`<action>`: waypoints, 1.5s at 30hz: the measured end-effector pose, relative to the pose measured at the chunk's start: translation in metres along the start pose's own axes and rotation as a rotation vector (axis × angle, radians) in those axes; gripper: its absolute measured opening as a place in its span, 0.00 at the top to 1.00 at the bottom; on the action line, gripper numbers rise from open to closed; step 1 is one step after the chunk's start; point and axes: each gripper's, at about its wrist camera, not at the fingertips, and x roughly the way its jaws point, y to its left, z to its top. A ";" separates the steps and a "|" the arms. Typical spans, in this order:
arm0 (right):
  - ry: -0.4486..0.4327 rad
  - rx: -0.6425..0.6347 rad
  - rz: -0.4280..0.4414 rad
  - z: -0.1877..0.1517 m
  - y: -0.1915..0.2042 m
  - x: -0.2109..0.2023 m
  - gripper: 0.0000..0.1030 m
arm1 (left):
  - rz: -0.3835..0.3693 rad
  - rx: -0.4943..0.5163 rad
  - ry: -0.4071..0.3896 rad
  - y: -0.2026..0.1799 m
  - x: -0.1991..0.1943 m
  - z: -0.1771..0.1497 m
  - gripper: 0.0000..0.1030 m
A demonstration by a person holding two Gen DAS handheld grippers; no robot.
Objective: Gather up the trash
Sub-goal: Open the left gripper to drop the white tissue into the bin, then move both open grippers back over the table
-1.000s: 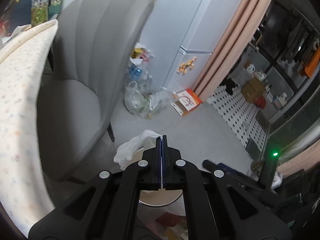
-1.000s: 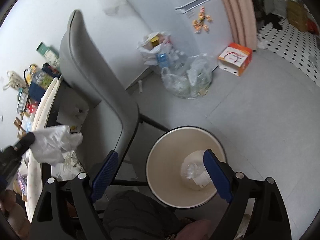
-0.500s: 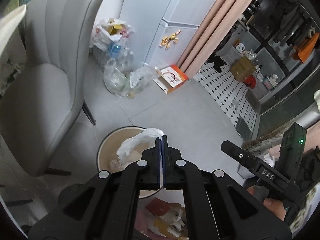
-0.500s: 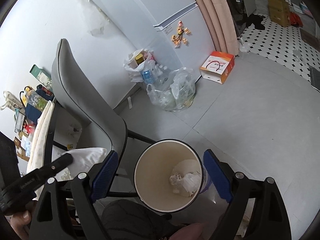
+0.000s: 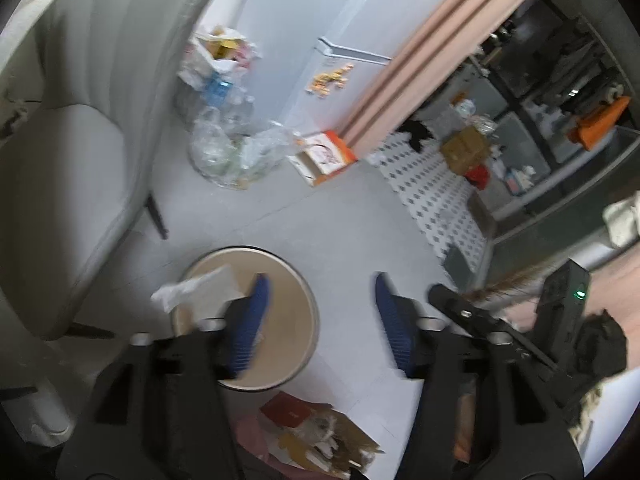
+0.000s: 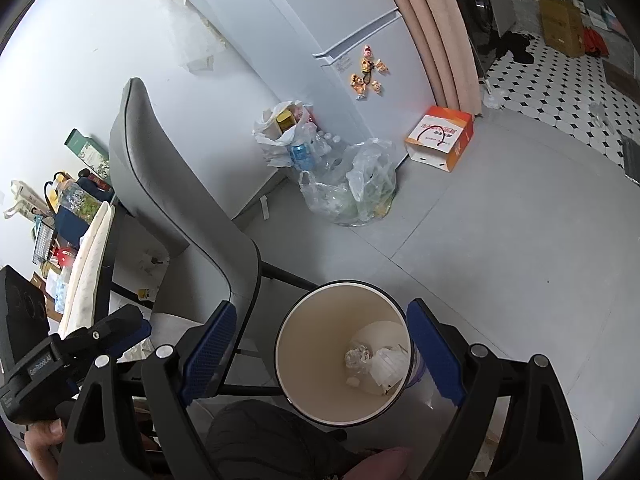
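A round beige trash bin (image 5: 280,276) stands on the grey floor; it also shows in the right wrist view (image 6: 304,328) with crumpled white trash (image 6: 376,360) at its bottom. My left gripper (image 5: 318,320) is open above the bin's right rim. A white crumpled tissue (image 5: 192,290) is loose in the air over the bin's left rim, free of the fingers. My right gripper (image 6: 320,356) is open and empty, its jaws either side of the bin from above.
A grey chair (image 6: 180,208) stands left of the bin. Plastic bags of bottles (image 6: 352,188) and an orange box (image 6: 440,140) lie by the fridge (image 6: 352,28). Cardboard and paper scraps (image 5: 316,428) lie on the floor near the bin.
My left gripper carried the white tissue from beside the chair to over the bin, then opened; the tissue is now loose. The right gripper stays open over the bin.
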 end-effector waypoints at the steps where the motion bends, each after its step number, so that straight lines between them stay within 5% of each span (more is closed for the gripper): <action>1: -0.002 0.001 0.001 0.000 -0.001 -0.001 0.17 | -0.036 0.001 0.025 -0.002 0.004 0.000 0.81; 3: -0.010 0.005 -0.001 0.000 -0.002 -0.004 0.17 | -0.048 0.013 0.040 -0.006 0.009 0.000 0.98; 13: -0.013 0.014 0.005 0.002 -0.005 -0.007 0.17 | 0.018 0.043 0.035 -0.015 0.001 0.001 0.96; 16: -0.020 -0.008 0.018 0.003 0.004 -0.012 0.16 | 0.069 0.017 0.001 -0.008 -0.019 0.005 0.85; 18: -0.027 -0.024 0.024 0.004 0.012 -0.016 0.15 | 0.102 0.014 -0.042 -0.004 -0.037 0.006 0.59; 22: -0.044 -0.076 0.049 0.005 0.037 -0.026 0.11 | 0.136 0.016 -0.122 -0.001 -0.075 0.007 0.43; 24: -0.055 -0.103 0.062 0.004 0.050 -0.033 0.08 | 0.159 0.005 -0.162 0.003 -0.094 0.008 0.24; 27: -0.070 -0.150 0.076 0.001 0.074 -0.041 0.07 | 0.203 -0.010 -0.244 0.012 -0.126 0.005 0.08; 45: -0.072 -0.418 0.211 -0.043 0.229 -0.064 0.07 | 0.313 -0.154 -0.505 0.089 -0.271 -0.038 0.05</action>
